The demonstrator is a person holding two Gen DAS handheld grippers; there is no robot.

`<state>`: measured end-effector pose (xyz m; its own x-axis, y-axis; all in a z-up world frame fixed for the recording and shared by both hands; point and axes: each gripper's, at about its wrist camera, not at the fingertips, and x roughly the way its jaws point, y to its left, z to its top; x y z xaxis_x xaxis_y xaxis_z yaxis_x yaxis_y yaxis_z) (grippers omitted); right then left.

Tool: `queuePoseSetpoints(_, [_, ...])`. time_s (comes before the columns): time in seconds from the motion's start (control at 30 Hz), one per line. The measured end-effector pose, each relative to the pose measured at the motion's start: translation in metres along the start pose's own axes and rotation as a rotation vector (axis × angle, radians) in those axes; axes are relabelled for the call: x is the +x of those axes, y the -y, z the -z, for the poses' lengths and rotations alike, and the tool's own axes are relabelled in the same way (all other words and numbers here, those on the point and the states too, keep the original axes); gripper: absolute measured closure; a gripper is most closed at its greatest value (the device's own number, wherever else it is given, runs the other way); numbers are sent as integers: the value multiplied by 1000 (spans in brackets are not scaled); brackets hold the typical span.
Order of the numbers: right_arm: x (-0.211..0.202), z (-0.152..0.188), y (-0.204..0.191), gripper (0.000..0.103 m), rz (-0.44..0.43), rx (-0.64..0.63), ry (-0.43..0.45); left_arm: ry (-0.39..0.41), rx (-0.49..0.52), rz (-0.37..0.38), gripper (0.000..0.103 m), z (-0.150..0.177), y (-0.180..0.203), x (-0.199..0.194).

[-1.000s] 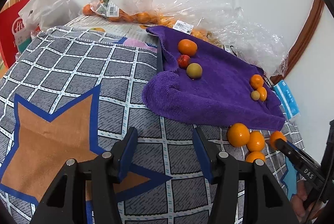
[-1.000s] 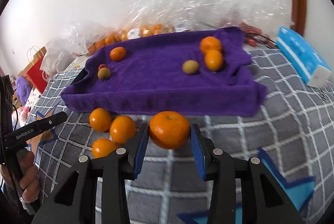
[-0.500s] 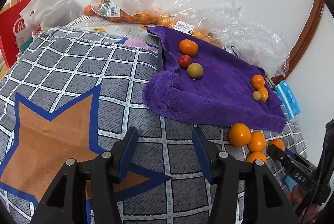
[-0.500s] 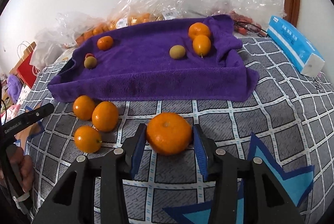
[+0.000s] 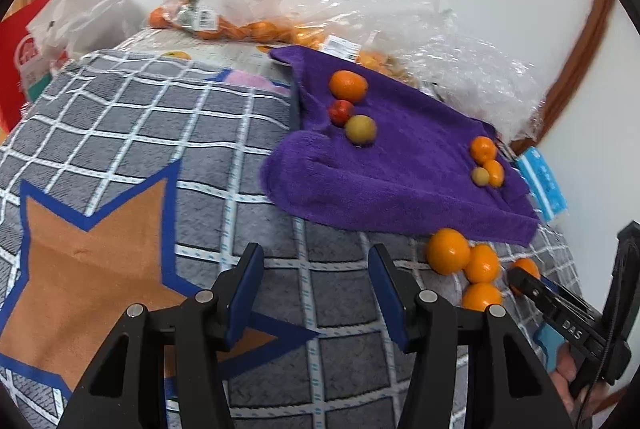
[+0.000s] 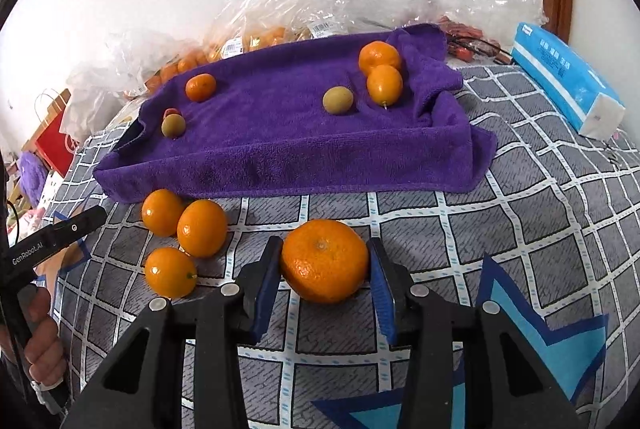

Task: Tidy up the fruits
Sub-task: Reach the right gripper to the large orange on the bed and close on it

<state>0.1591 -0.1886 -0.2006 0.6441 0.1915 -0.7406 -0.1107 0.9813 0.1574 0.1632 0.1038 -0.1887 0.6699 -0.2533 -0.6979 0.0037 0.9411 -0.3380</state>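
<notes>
My right gripper [image 6: 324, 271] now pinches the big orange [image 6: 324, 261], its jaws just closed further, low over the blanket [image 6: 500, 229] beside three oranges [image 6: 184, 229]. Left gripper [image 5: 316, 289] hangs spread, empty. Grouping continues.

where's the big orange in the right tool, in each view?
Left wrist: big orange far right, mostly hidden behind the right tool, just right of the three-orange cluster.
Right wrist: lower centre, clamped between the blue pads.
Shared landmark: purple towel, with the orange just off its near edge.
</notes>
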Motion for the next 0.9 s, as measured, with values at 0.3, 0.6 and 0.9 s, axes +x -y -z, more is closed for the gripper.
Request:
queuePoseSetpoints(0.3, [-16,3,8,61,-21,36,79,39,174,98,51,12,35,-14])
queuePoseSetpoints(0.6, [-19,4,9,61,2,45,90,-102,111,171,51,-4,58,-2])
queuePoseSetpoints(0.9, [-15,4,7,61,-13,32,77,-146,72,182,56,-12,69,31])
